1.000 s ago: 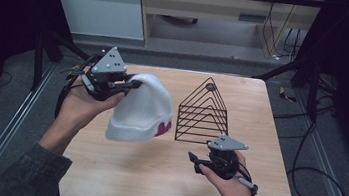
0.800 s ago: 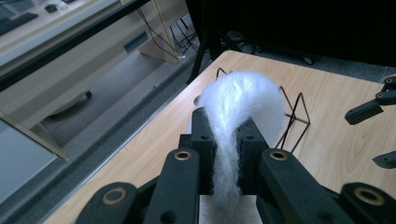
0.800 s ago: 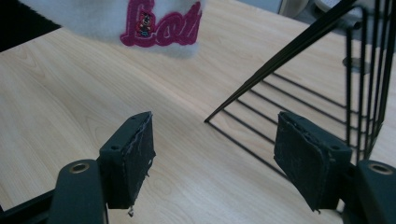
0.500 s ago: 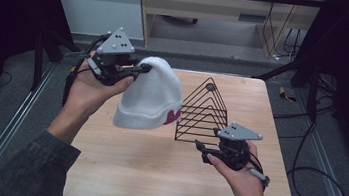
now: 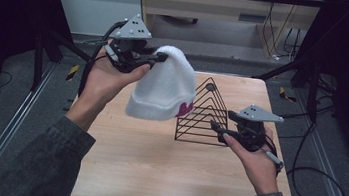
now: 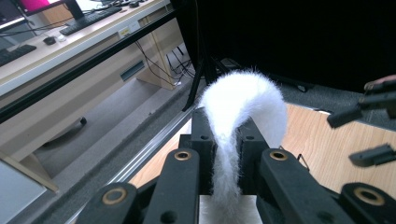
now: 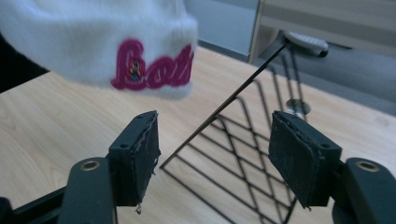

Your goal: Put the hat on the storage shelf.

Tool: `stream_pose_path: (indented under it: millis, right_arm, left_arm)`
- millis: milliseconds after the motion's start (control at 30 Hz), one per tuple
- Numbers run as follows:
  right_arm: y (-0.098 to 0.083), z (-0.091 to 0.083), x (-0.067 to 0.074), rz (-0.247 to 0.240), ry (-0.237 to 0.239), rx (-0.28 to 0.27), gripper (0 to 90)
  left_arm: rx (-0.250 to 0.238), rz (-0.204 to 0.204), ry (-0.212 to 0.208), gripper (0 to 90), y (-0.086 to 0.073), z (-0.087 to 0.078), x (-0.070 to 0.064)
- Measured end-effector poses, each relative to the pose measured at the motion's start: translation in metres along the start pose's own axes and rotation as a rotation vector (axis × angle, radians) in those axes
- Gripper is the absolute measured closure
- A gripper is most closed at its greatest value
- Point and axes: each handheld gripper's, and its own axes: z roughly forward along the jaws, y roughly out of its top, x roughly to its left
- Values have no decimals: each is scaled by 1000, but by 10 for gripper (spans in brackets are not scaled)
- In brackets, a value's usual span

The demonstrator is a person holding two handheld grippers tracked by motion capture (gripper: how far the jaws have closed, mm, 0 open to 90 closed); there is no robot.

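Left gripper view is showing the left gripper (image 6: 227,154) clamping the white beanie's (image 5: 166,84) crown, hanging it above the table's (image 5: 118,171) far edge. The right gripper (image 5: 224,129), jaws spread and empty, is bracketing the black wire rack (image 5: 206,112), presumably to steady it.

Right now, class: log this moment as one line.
left gripper: shut on white beanie, lifted | right gripper: open at wire rack | table

A light wooden table (image 5: 153,171) is carrying a black triangular wire rack (image 5: 203,114), which is standing toward the table's far right corner.
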Motion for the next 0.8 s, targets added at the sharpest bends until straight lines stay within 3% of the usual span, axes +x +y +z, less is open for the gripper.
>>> stream_pose_path:
  millis: [167, 367, 533, 800]
  right_arm:
    - [11, -13, -5, -12, -26, -22, 342]
    - [16, -18, -7, -22, -16, -37, 346]
    - [20, -9, -9, -43, 17, -33, 366]
    - [34, 2, -13, -52, 28, -55, 369]
  left_arm:
    - [-7, 5, -11, 810, 8, 10, 0]
    - [-29, 0, -18, 810, 16, 14, 1]
    - [-46, 18, -43, 810, 26, 21, -1]
    - [-74, 34, -90, 810, 37, 26, -3]
